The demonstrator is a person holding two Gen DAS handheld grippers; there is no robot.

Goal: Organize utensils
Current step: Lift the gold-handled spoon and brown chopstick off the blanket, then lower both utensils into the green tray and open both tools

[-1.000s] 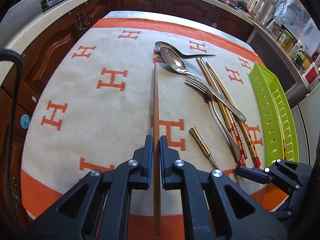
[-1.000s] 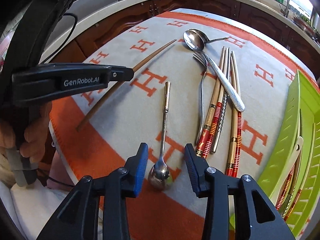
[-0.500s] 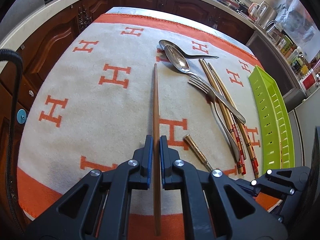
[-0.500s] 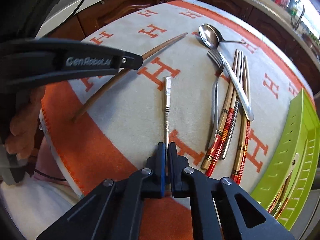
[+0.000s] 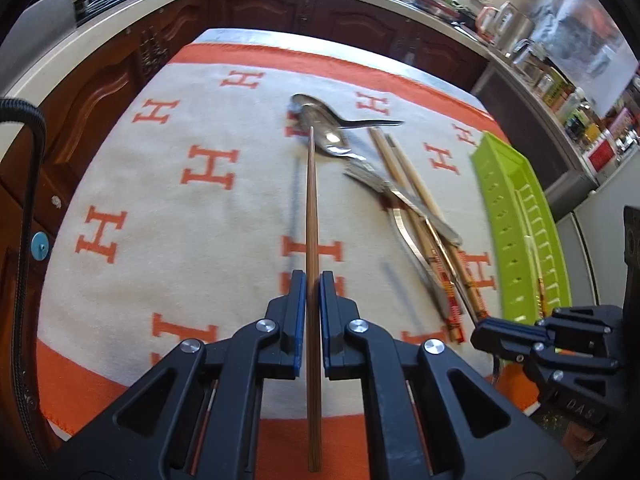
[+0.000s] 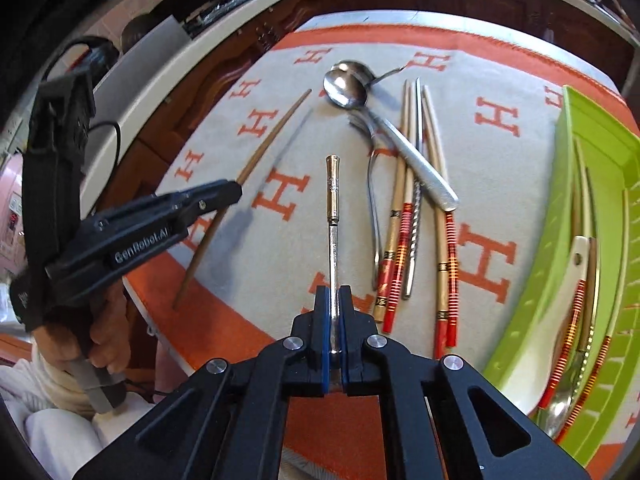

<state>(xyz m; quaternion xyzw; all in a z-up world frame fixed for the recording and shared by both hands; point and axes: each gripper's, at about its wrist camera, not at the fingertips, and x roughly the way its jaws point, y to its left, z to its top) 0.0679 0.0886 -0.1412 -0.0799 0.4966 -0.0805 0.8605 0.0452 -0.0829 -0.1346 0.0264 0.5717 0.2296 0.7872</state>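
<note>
My left gripper (image 5: 312,280) is shut on a plain brown chopstick (image 5: 312,208), which hangs just above the H-patterned cloth (image 5: 208,208) and casts a shadow on it. My right gripper (image 6: 333,296) is shut on a small metal spoon with a gold-tipped handle (image 6: 332,196); the handle points away from me and the bowl is hidden under the jaws. In the right wrist view the left gripper (image 6: 230,194) and its chopstick (image 6: 276,136) are on the left. The green tray (image 6: 592,140) on the right holds a white spoon (image 6: 560,300) and striped chopsticks.
In the middle of the cloth lies a pile: two large spoons (image 6: 346,88), a fork (image 6: 374,200) and several red-banded chopsticks (image 6: 404,224). A person's hand (image 6: 100,344) grips the left tool. Kitchen counters and wooden cabinets (image 5: 100,92) surround the table.
The right jaws closed on the small spoon near its bowl and lifted it off the cloth. The left gripper kept its hold on the brown chopstick and barely moved.
</note>
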